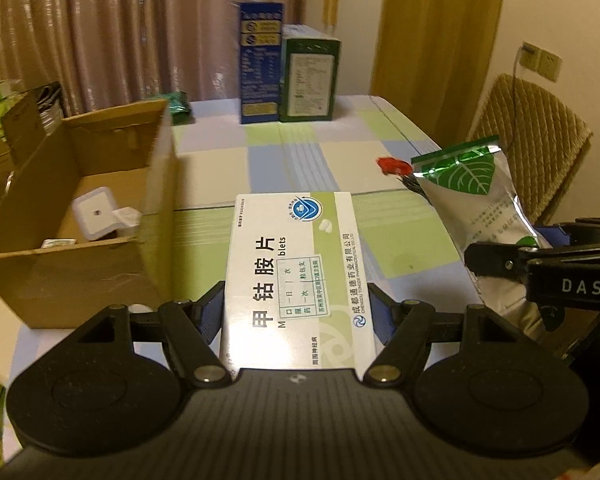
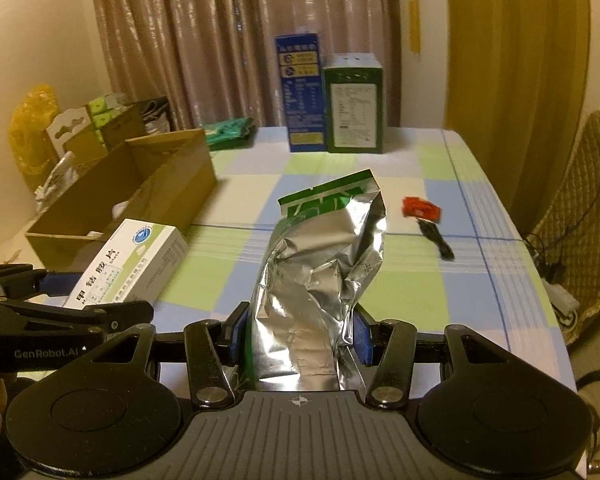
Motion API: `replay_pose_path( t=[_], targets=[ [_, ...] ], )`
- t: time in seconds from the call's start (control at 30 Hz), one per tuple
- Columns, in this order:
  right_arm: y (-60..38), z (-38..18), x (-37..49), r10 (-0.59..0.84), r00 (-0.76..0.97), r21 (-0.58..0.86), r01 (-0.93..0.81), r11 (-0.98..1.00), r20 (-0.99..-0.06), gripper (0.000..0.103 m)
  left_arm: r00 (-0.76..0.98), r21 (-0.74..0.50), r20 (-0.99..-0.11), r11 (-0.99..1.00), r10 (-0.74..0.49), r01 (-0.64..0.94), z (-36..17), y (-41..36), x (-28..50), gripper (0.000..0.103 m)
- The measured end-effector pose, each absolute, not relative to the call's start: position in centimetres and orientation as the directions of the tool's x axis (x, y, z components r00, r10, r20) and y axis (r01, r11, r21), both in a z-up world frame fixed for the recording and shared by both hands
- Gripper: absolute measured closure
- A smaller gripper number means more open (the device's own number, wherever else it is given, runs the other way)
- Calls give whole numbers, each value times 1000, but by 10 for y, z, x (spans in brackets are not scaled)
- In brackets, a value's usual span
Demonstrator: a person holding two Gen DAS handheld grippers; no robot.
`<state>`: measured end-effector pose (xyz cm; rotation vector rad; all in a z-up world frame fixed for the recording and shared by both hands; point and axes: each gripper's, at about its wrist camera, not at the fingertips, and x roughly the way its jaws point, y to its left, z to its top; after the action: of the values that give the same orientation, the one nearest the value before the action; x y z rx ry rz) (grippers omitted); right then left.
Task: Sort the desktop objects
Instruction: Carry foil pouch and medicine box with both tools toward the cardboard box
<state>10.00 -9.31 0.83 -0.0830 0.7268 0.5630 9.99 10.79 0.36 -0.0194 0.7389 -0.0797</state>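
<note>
My left gripper (image 1: 296,312) is shut on a white and green medicine box (image 1: 296,276) and holds it above the checkered table. The box also shows in the right wrist view (image 2: 128,264). My right gripper (image 2: 298,336) is shut on a silver foil pouch (image 2: 320,272) with a green top. The pouch also shows at the right of the left wrist view (image 1: 476,196). An open cardboard box (image 1: 80,216) stands at the left, with a small white item (image 1: 96,216) inside.
A tall blue carton (image 2: 302,92) and a green carton (image 2: 354,104) stand at the table's far edge. A red and black small object (image 2: 426,216) lies at the right. Green packets (image 2: 228,132) lie behind the cardboard box. A padded chair (image 1: 536,140) stands right of the table.
</note>
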Motion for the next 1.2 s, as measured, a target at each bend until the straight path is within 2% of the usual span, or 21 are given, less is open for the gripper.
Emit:
replay_pose_path(
  t=[0.8, 1.2],
  targets=[
    [-7, 16, 83, 555, 525, 115, -651, 750, -645, 55, 778, -72, -628, 994, 22, -87, 31, 197, 68, 36],
    [26, 17, 84, 594, 472, 172, -671, 721, -652, 55, 777, -57, -627, 992, 54, -115, 33, 230, 68, 36]
  ],
)
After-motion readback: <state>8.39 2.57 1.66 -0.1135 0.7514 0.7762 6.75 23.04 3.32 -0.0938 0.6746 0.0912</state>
